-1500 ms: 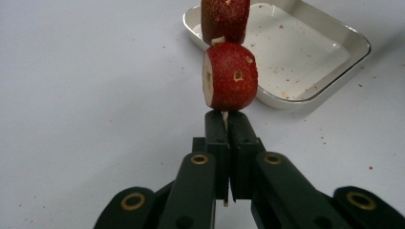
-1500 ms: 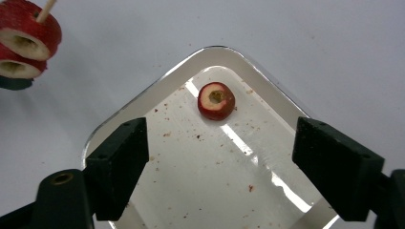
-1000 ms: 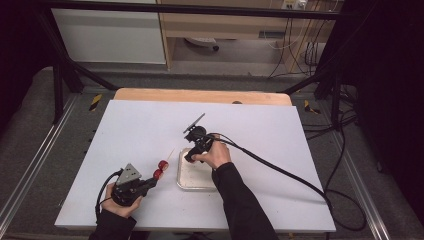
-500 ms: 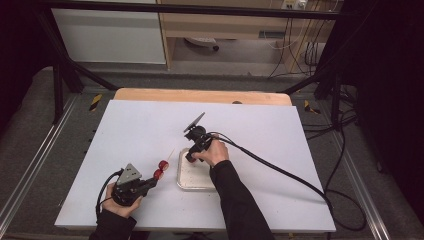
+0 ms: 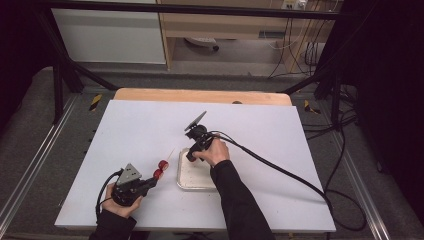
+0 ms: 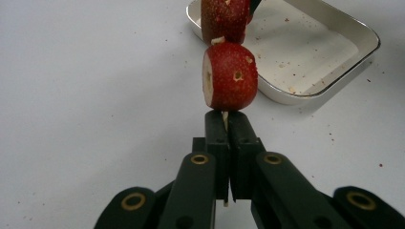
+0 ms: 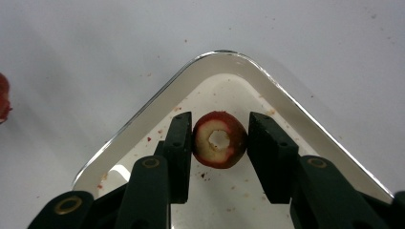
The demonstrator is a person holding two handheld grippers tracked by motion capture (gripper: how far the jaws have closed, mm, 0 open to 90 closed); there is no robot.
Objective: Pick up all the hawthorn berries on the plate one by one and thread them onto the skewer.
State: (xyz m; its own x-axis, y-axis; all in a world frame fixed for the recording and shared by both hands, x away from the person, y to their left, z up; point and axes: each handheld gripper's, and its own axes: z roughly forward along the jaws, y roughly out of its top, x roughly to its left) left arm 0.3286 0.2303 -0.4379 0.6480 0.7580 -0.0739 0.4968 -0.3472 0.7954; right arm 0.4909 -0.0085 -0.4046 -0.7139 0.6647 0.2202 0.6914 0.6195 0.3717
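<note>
Beside the tray (image 5: 192,181), two skewered fruits (image 5: 160,169) lie clear.

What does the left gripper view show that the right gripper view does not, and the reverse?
Left gripper view: the left tongs shut on a skewer carrying two red fruits. Right gripper view: the right tongs, which have just been closing, around a cored red fruit in a tray corner. Both: the metal tray, the white table.
</note>
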